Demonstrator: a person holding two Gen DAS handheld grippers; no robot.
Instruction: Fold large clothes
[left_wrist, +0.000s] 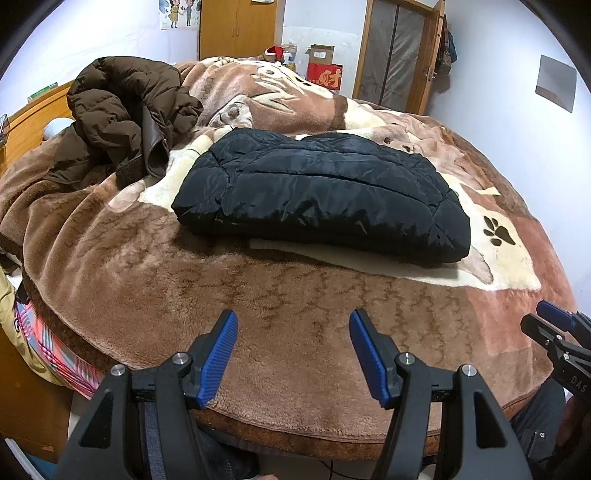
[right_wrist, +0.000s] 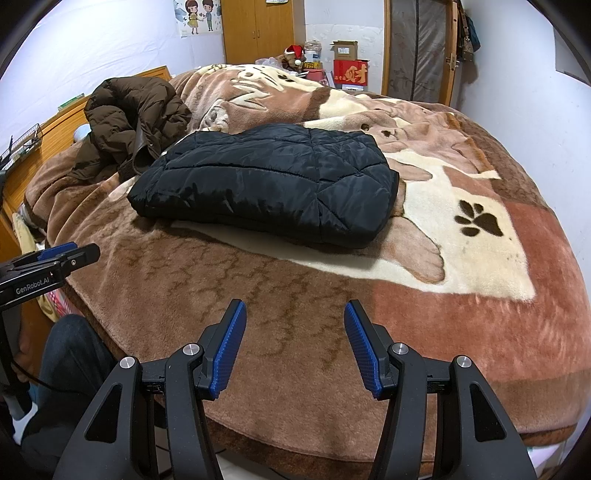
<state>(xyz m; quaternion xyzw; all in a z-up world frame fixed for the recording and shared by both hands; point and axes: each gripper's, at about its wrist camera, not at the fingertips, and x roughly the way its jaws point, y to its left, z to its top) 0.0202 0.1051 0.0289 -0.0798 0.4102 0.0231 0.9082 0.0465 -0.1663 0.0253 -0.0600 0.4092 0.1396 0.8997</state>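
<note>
A black quilted jacket (left_wrist: 325, 192) lies folded into a flat rectangle on the middle of the bed; it also shows in the right wrist view (right_wrist: 269, 184). A brown puffer coat (left_wrist: 125, 114) lies crumpled in a heap to its far left, also seen in the right wrist view (right_wrist: 129, 118). My left gripper (left_wrist: 293, 350) is open and empty, above the blanket near the bed's front edge, well short of the black jacket. My right gripper (right_wrist: 295, 347) is open and empty, likewise near the front edge. Each gripper shows at the side of the other's view.
A brown and cream plush blanket (left_wrist: 184, 280) with paw prints covers the bed. A wooden headboard (left_wrist: 29, 122) stands at the left. A wardrobe (right_wrist: 258, 29), boxes (right_wrist: 349, 70) and a door (right_wrist: 417, 48) stand beyond the bed's far side. My leg (right_wrist: 66, 354) is at the lower left.
</note>
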